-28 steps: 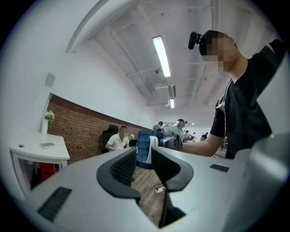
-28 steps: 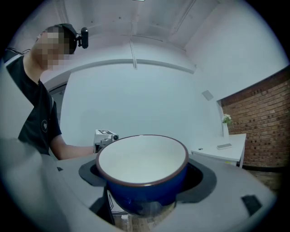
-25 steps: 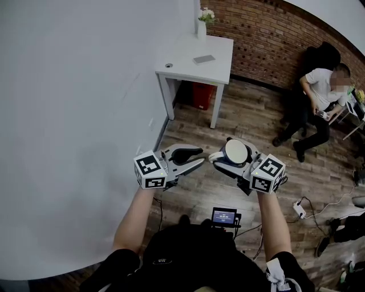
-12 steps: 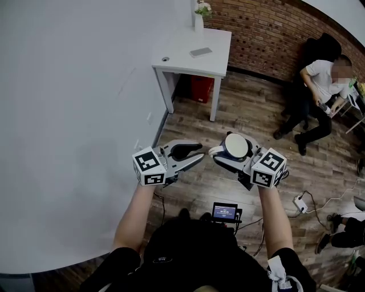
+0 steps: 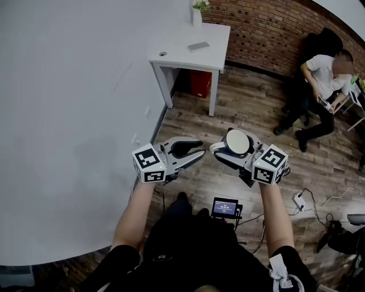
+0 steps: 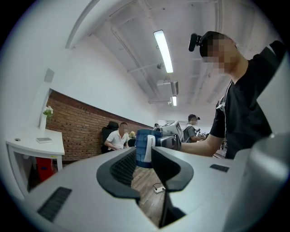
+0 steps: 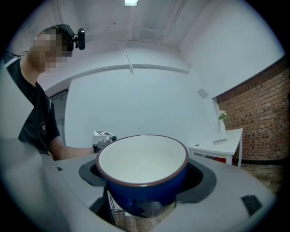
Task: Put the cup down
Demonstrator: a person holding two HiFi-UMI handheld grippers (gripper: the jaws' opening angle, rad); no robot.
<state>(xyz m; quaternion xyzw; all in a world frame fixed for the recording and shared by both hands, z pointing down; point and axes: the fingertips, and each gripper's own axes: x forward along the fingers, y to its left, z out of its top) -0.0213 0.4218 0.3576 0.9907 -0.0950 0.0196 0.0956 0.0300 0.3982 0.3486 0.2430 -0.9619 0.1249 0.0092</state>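
The cup (image 5: 236,141) is blue outside and white inside, with a white handle. My right gripper (image 5: 232,149) is shut on it and holds it in the air above the wooden floor, mouth up. In the right gripper view the cup (image 7: 142,168) fills the gap between the two jaws of that gripper (image 7: 143,183). My left gripper (image 5: 201,149) hovers just left of it, open and with nothing in it. Its own view looks between its jaws (image 6: 144,170) at the cup (image 6: 144,148) a short way ahead.
A white desk (image 5: 177,57) stands far ahead by the brick wall, with a flat grey object (image 5: 198,45) and a small vase (image 5: 197,12) on it and a red bin (image 5: 199,83) under it. A person (image 5: 325,80) sits at the right. A white wall runs along the left.
Both grippers keep the same pose and the cup stays held. The desk and the seated person have drifted slightly up in the head view.
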